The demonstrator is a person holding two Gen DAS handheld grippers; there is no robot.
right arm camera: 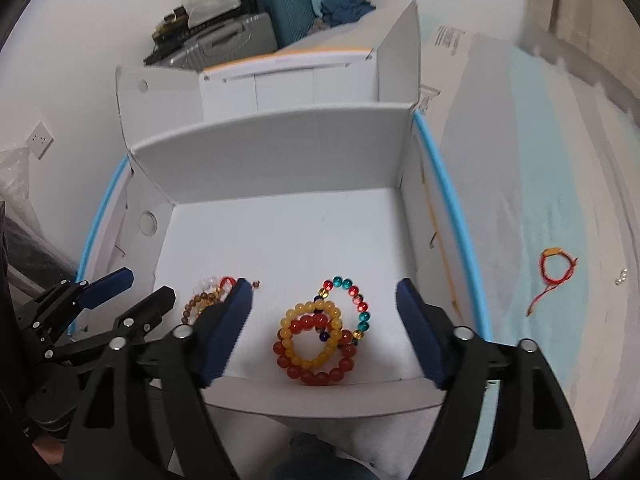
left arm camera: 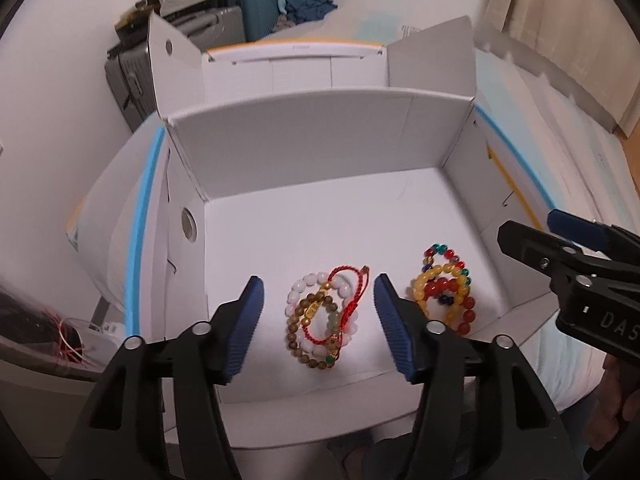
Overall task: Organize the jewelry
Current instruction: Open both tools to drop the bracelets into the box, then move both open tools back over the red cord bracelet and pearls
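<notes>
A white open box (left arm camera: 304,148) (right arm camera: 272,148) holds two piles of bracelets on its floor. The left pile (left arm camera: 324,316) has white, brown and red-cord bracelets; it shows partly behind a finger in the right wrist view (right arm camera: 202,300). The right pile (left arm camera: 444,292) (right arm camera: 324,340) has yellow, red and multicoloured bead bracelets. My left gripper (left arm camera: 318,328) is open and empty, its fingers either side of the left pile. My right gripper (right arm camera: 324,332) is open and empty, straddling the right pile. A red cord bracelet (right arm camera: 554,272) lies outside the box on the bed.
The box flaps (left arm camera: 432,56) stand up at the back. Suitcases (left arm camera: 256,4) and clothes are stacked against the far wall. A light blue sheet (right arm camera: 540,184) covers the bed to the right. A small silver item (right arm camera: 621,278) lies near the loose bracelet.
</notes>
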